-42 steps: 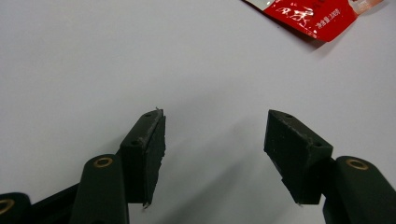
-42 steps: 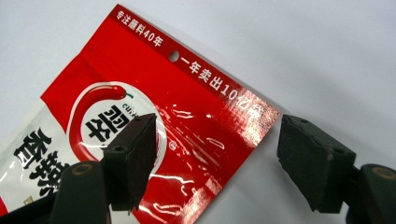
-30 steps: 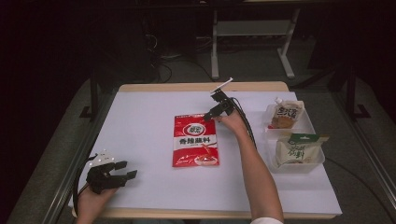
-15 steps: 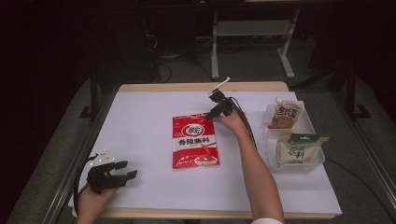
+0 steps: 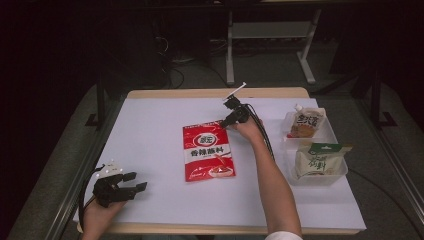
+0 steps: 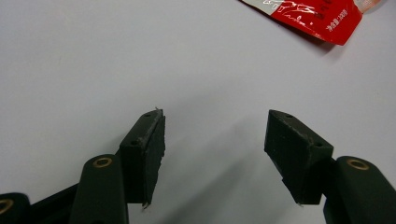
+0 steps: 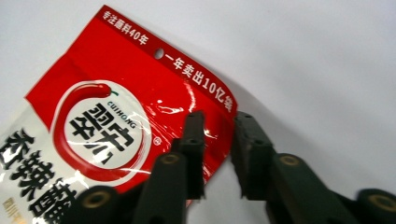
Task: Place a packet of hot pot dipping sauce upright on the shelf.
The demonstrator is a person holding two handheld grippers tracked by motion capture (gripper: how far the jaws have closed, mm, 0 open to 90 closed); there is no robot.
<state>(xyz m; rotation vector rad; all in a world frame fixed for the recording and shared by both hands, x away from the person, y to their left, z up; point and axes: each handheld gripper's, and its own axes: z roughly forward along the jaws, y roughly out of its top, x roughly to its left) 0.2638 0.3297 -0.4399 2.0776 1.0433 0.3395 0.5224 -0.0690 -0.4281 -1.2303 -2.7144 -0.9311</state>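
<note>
A red seasoning packet (image 5: 207,152) lies flat in the middle of the white table (image 5: 150,130). My right gripper (image 5: 222,121) is down at its far right corner. In the right gripper view the packet (image 7: 116,93) has its right edge between the jaws of my right gripper (image 7: 219,116). These jaws have just been closing, and a gap still shows between the pads. My left gripper (image 5: 136,181) rests near the table's front left corner. Its jaws (image 6: 215,114) stand open with nothing between them, and a corner of the packet (image 6: 317,14) lies ahead of them.
Two clear trays stand at the right side of the table. The far tray (image 5: 331,134) holds a spouted pouch (image 5: 306,122). The near tray (image 5: 320,181) holds a green and white bag (image 5: 317,159). A metal stand sits on the floor beyond the table.
</note>
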